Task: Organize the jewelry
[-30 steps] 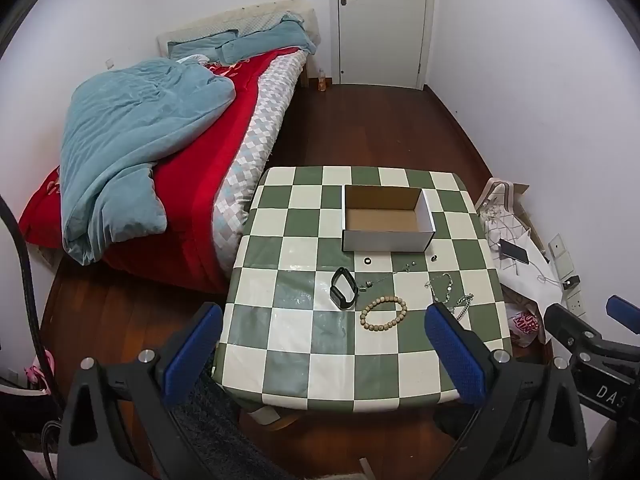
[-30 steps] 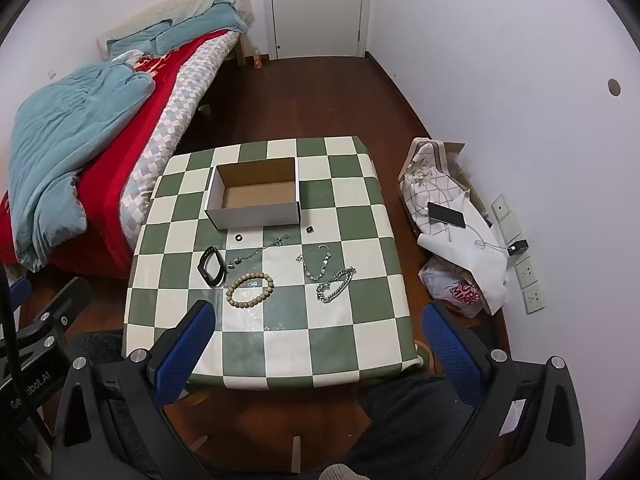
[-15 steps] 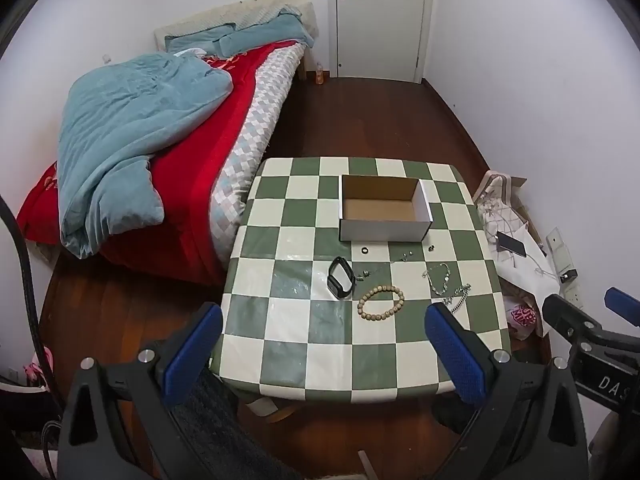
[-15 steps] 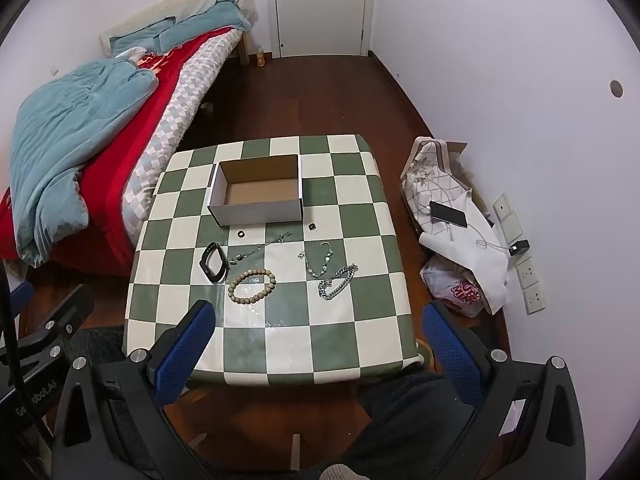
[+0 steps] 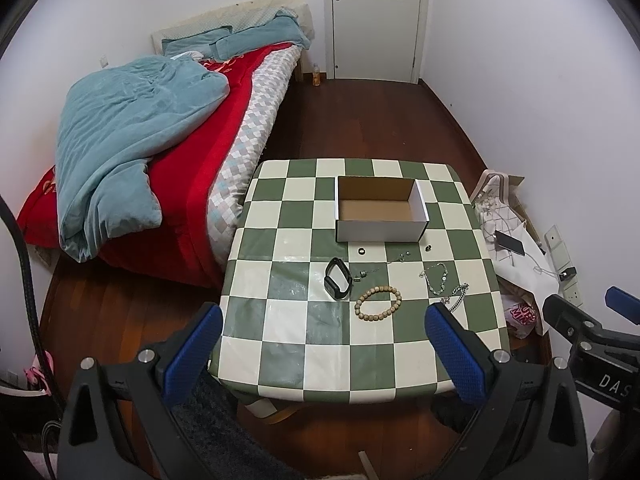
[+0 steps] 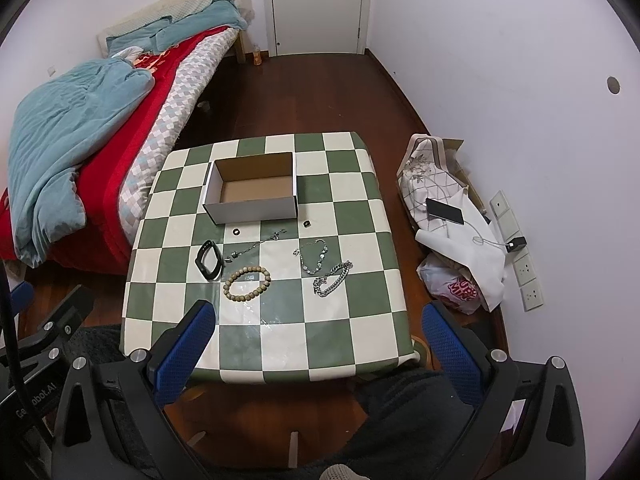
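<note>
Left claw point(image 5: 320, 344): held high and back from the near edge of the worktop, blue pads spread wide with nothing between them; a ready stance, I judge, that takes in the whole layout before a first pick.
Right claw point(image 6: 320, 344): likewise wide and empty, hovering off the near edge, framing the jewelry between its pads.
Worktop point(image 6: 360, 328): covered in green and white checks, carrying the box and every piece.
Cardboard box point(image 6: 252, 188): open-topped and empty, at the far middle of the worktop; likely the place the pieces are meant to go, since it sits just beyond them with its mouth up.
Black band point(image 6: 209, 260): furthest left of the pieces, lying flat near the beads.
Bead bracelet point(image 6: 247, 283): a closed loop, nearest to the claws, apart from its neighbours; probably the easiest first grip.
Thin chain point(image 6: 256, 246): stretched slantwise between band and box.
Small dark ring point(image 6: 236, 232): just near of the box's front wall.
Second small ring point(image 6: 307, 223): near the box's right front corner.
Gem bracelet point(image 6: 314, 255): right of centre, lying in an open curve.
Heavy link chain point(image 6: 333, 279): just near of the gem bracelet, close to it; whether they touch I cannot tell.
Progress: nothing is in the box yet, so sorting has not begun.
Risk: fine chains may slip through wide pads.
</note>
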Motion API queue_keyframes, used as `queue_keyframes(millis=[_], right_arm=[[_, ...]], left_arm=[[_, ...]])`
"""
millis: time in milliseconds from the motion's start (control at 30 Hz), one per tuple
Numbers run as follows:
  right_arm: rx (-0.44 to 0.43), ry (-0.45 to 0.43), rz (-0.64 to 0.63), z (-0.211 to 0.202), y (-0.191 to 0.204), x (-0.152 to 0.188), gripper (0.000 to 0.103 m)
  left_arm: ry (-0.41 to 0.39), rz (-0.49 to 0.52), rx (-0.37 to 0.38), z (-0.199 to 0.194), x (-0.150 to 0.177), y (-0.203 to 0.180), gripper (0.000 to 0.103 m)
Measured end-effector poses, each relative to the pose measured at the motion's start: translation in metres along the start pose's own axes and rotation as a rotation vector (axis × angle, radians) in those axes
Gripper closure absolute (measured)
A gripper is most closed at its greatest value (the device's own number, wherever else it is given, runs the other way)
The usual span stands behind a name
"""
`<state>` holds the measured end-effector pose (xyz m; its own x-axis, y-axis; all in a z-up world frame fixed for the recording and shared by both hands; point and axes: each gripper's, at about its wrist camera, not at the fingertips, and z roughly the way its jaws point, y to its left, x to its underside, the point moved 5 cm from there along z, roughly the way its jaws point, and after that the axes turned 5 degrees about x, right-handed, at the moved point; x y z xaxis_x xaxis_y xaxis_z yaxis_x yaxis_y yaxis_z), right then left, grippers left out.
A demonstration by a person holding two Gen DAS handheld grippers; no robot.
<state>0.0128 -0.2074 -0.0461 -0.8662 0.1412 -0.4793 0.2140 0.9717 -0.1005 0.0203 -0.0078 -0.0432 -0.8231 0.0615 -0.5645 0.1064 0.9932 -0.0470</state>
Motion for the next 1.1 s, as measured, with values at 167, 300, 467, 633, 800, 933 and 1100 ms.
queue_keyframes(millis=[167,300,467,633,800,933,1100], right_arm=[[0.000,0.000,0.000,-0.0002,-0.0008,0.0000,0.000],[0.003,0.001,0.001,-0.0001,0.0005,-0.0004,0.000],[0.006,0.002,-0.001,0.0001,0.0007,0.0004,0.000],[0.008,0.000,-0.004,-0.0002,-0.0001,0.0019,0.000],[0.008,0.001,-0.004,-0.0008,0.0009,0.0005,0.000],[0.008,0.001,-0.006,-0.0006,0.0001,-0.0007,0.000],[0.010,0.000,-0.007,-0.0010,0.0004,-0.0005,0.000]], left_arm=[[0.000,-0.001,0.002,-0.0003,-0.0005,-0.0005,0.000],[0.000,0.000,0.000,-0.0002,-0.0002,-0.0002,0.000],[0.005,-0.002,0.001,-0.0003,-0.0004,0.0028,0.000],[0.002,-0.001,-0.003,-0.0006,-0.0009,0.0039,0.000],[0.000,0.001,-0.005,-0.0007,0.0001,0.0055,0.000],[-0.008,0.000,-0.008,-0.0014,0.0012,0.0062,0.000],[-0.008,0.000,-0.008,-0.0015,0.0002,0.0059,0.000]])
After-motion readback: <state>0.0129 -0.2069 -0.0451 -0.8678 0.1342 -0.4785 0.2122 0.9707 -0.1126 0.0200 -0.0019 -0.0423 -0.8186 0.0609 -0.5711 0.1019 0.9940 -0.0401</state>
